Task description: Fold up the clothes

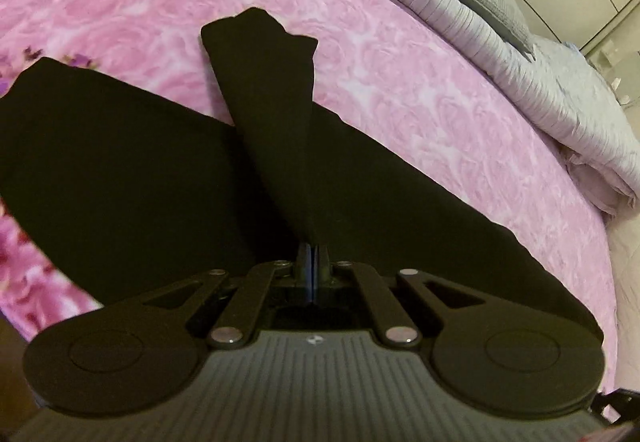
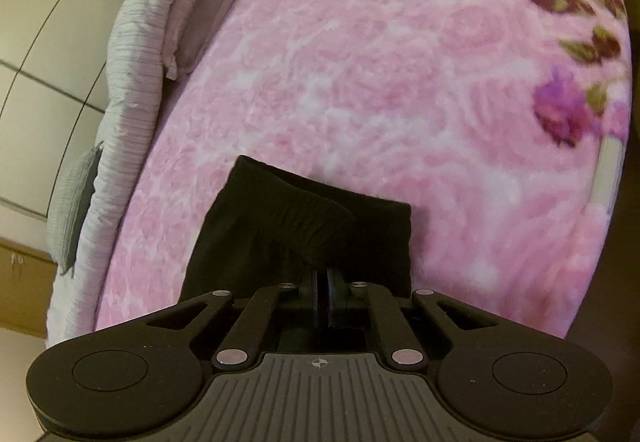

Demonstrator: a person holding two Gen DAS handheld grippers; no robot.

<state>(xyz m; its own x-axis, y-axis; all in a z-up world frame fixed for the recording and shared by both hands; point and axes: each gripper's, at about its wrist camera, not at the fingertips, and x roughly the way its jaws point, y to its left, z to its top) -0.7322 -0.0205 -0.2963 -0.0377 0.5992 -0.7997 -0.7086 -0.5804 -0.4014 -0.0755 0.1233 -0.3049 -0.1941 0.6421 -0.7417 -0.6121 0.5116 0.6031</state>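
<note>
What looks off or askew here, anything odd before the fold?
Nothing damaged or spilled. The black garment lies unevenly on the pink bedspread: one part is lifted over the rest by the shut left gripper. The right gripper pinches its gathered waistband, which is bunched.

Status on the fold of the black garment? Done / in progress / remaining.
Done: little; the black fabric garment lies spread on the pink rose-patterned blanket.
In hand: left gripper is shut on a lifted part of it; right gripper is shut on its gathered, elastic-looking edge.
Left: lay the fold over and flatten. No finished fold shows.
</note>
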